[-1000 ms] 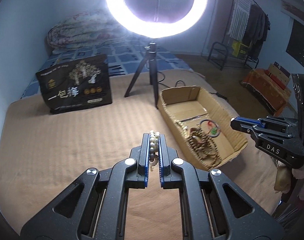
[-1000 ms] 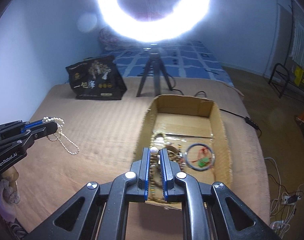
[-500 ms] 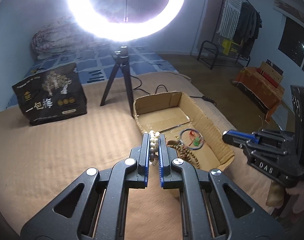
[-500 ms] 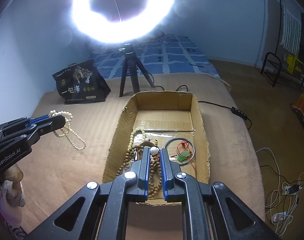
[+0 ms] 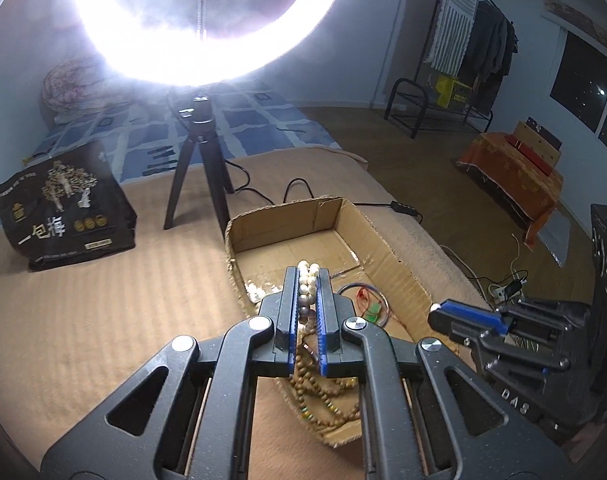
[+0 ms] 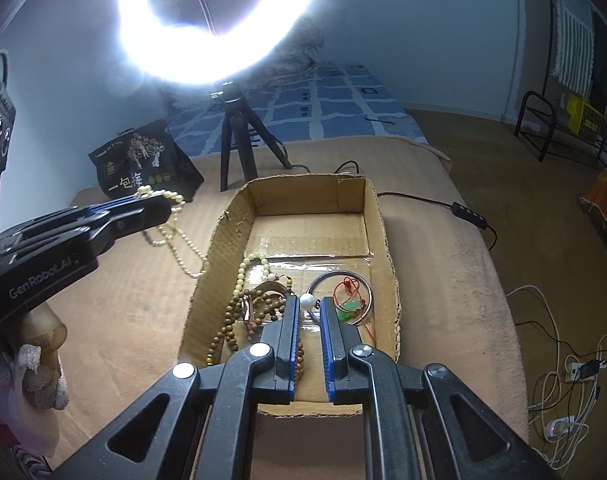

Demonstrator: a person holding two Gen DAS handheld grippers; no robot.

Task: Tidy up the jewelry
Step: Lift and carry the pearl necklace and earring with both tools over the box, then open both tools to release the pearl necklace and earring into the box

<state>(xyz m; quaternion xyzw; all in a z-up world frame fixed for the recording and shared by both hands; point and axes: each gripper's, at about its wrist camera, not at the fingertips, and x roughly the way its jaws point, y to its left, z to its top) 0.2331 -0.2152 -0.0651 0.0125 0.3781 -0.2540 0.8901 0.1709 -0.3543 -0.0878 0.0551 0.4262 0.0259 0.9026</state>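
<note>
Pinching pearl necklace (image 5: 306, 280) in left fingers (image 5: 291, 300); right fingers (image 6: 330, 320) pinch single pearl (image 6: 307, 301)

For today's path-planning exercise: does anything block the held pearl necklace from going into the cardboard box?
Nothing visible does. The left gripper holds the white pearl necklace beside the open-topped brown cardboard box, whose bare far floor lies beyond the wooden bead strands.
</note>
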